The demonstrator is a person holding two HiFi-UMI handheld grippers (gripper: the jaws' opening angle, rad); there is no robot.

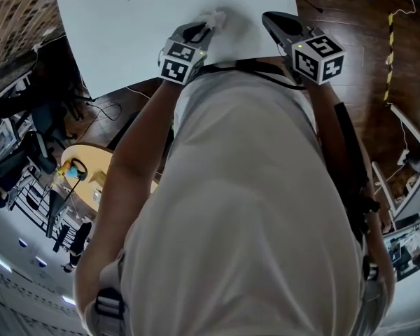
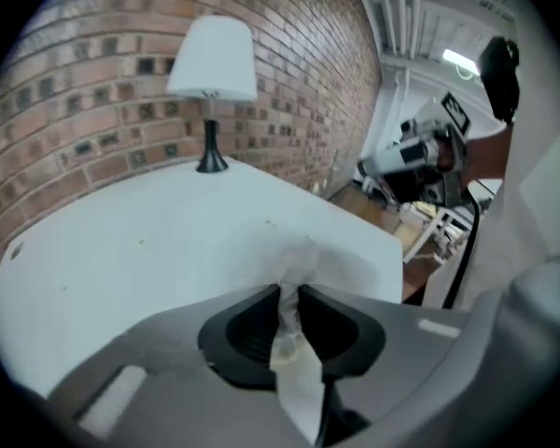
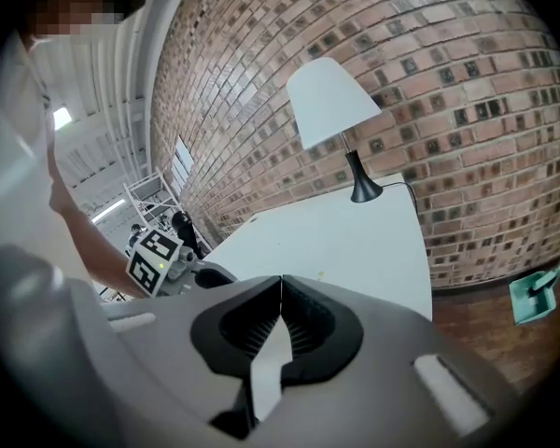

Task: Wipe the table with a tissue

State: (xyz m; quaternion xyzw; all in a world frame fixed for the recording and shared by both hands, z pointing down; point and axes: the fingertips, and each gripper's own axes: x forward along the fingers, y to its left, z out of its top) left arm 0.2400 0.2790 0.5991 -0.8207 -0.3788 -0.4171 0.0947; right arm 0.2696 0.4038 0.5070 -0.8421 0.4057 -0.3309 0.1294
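Well, the left tongs [image 2: 289, 292] are pinched tight on the tissue [image 2: 301, 261], which seems pressed to the worktop [image 1: 126, 33] at the end far from the lamp [image 2: 213, 63]. The right tongs [image 3: 280, 283] are closed and empty. Wiping looks barely begun, with the stretch toward the lamp left to do.

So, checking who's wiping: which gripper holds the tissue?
The left gripper: its jaws pinch the tissue, while the right gripper has its jaws shut on nothing.
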